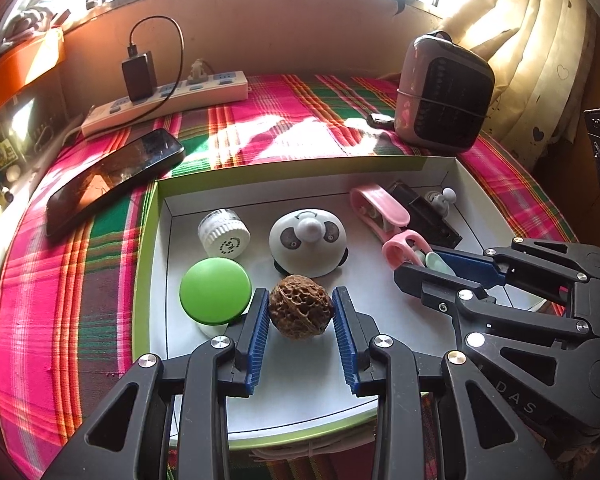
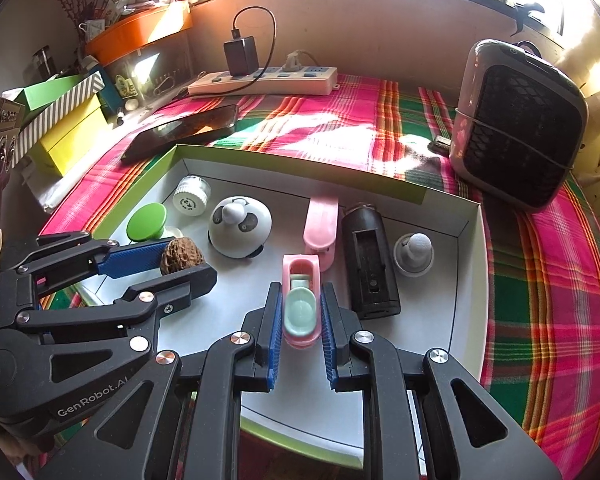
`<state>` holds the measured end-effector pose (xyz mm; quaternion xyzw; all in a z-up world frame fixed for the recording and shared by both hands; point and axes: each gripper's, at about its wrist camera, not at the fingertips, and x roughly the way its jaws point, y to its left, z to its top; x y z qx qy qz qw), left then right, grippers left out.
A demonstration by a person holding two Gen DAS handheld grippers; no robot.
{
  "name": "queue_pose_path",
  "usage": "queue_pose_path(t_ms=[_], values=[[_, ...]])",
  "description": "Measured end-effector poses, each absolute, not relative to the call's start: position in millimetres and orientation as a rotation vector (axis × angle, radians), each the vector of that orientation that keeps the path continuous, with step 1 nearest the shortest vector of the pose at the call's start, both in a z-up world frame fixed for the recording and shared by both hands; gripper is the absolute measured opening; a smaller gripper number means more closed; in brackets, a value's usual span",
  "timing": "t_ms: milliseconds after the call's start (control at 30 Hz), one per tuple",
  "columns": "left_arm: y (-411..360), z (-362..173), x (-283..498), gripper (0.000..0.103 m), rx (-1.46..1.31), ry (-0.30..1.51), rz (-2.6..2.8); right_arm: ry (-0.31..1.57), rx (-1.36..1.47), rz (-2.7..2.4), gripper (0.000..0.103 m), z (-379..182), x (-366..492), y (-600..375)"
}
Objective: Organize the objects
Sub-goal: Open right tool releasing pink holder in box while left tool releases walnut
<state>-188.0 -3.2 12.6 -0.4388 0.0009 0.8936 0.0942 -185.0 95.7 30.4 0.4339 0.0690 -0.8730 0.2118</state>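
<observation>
A brown walnut [image 1: 301, 310] sits between the blue pads of my left gripper [image 1: 301, 294], which is shut on it just above the floor of the white tray [image 1: 144, 240]. The right wrist view shows the same walnut [image 2: 181, 257] in that gripper [image 2: 186, 260], at the tray's left. My right gripper [image 2: 301, 292] is shut on a small pink item with a mint-green insert [image 2: 300, 308], over the tray's middle. From the left wrist view, the right gripper [image 1: 422, 265] reaches in from the right with that item [image 1: 436, 260] at its tip.
The tray also holds a green round lid [image 1: 215, 290], a white jar [image 1: 224, 233], a panda figure [image 1: 308, 240], a pink clip [image 1: 378, 208], a black device [image 2: 370, 264] and a grey knob [image 2: 414, 254]. A phone [image 1: 112, 176], power strip [image 1: 168, 100] and heater [image 1: 444, 92] lie beyond on the plaid cloth.
</observation>
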Motion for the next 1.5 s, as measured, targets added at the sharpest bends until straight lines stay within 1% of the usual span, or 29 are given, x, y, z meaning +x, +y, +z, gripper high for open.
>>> queue_pose_path(t_ms=[700,1133,1200,1267,1500], values=[[-2.4,11.4,-189.2,0.030,-1.311,0.029,2.664,0.251,1.180,-2.464,0.018,26.3,-185.3,90.6],[-1.9,12.2,-189.0,0.030,-1.307,0.037,2.667,0.256,1.179,-2.468,0.019,25.8,-184.7,90.5],[-2.2,12.0,-188.8,0.030,-1.309,0.034,2.667,0.258,1.179,-2.468,0.023,26.0,-184.0,90.7],[-2.3,12.2,-188.7,0.031,-1.310,0.035,2.666,0.257,1.176,-2.468,0.025,26.2,-184.0,91.0],[-2.1,12.4,-188.6,0.032,-1.313,0.031,2.665,0.258,1.173,-2.476,0.025,27.7,-181.2,91.7]])
